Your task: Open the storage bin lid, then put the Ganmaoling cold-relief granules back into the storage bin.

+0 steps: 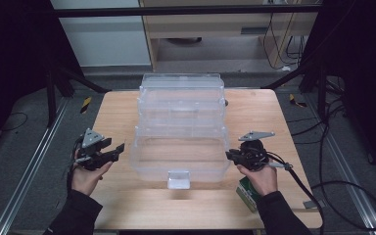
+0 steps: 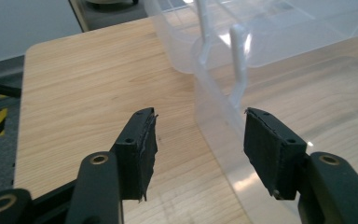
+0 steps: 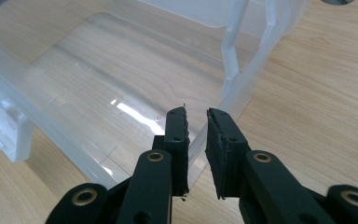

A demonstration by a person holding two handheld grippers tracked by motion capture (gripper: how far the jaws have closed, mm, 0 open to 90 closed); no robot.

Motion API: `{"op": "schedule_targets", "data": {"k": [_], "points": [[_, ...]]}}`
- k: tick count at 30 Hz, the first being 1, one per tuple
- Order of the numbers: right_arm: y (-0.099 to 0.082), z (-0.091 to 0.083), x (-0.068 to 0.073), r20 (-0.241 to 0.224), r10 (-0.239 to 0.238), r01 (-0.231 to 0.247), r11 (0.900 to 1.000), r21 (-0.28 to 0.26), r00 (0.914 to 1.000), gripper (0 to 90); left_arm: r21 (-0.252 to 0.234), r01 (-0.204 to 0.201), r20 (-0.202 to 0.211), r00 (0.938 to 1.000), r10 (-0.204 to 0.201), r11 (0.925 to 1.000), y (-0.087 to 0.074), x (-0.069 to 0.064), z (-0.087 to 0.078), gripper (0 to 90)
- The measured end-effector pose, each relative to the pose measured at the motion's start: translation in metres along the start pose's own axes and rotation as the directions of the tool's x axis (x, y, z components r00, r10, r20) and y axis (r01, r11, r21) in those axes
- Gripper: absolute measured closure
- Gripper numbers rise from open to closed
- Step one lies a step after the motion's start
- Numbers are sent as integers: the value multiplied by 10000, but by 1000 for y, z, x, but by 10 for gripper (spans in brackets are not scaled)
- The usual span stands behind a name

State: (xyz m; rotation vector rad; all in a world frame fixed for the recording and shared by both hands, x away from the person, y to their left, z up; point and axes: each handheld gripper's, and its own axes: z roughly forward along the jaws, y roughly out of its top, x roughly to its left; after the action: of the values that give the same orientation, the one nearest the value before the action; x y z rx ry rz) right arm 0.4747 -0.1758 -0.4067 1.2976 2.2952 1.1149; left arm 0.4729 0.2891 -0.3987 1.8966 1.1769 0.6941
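Between my two tongs sits the clear plastic box, open and empty on the wooden surface. Left tongs are spread wide beside its left wall; right tongs are nearly closed around its right wall, gripping nothing yet. Beyond them, its tiered trays fold back. Squeezing that thin, slick wall unevenly could, I think, tip or slide the box.

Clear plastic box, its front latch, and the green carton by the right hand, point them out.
clear plastic box [image 1: 181, 161], high view, near compartment's floor.
front latch [image 1: 178, 179], high view, middle of the tab.
green carton [image 1: 247, 193], high view, its visible side.
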Motion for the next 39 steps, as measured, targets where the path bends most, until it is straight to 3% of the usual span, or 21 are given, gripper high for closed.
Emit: {"op": "schedule_targets", "data": {"k": [7, 10, 13, 16, 25, 30, 39], "points": [[3, -20, -1, 111, -88, 92, 9991, -422, 9999, 705, -42, -24, -229, 9997, 23, 10000, -15, 11, 6, 371], [4, -26, -4, 156, -106, 113, 9990, -439, 9998, 674, 100, 38, -313, 9995, -35, 9999, -19, 14, 9, 349], [3, -39, -8, 594, -256, 272, 9993, -262, 9979, 613, 301, 151, -432, 9990, -138, 9994, -26, 17, 14, 344], [2, -48, -10, 613, -277, 287, 9995, -158, 9977, 573, 425, 219, -472, 9987, -199, 9989, -28, 19, 18, 337], [4, -64, -5, 931, -835, 737, 9919, 1035, 9922, 399, 344, 353, -568, 9978, -333, 9988, -29, 23, 18, 324], [4, -67, -4, 814, -624, 482, 9850, 1655, 9947, 328, 358, 358, -562, 9978, -338, 9987, -29, 24, 19, 311], [2, -72, -2, 768, -618, 439, 9753, 2163, 9951, 245, 529, 478, -867, 9953, -431, 9975, -32, 31, 20, 322]]}}
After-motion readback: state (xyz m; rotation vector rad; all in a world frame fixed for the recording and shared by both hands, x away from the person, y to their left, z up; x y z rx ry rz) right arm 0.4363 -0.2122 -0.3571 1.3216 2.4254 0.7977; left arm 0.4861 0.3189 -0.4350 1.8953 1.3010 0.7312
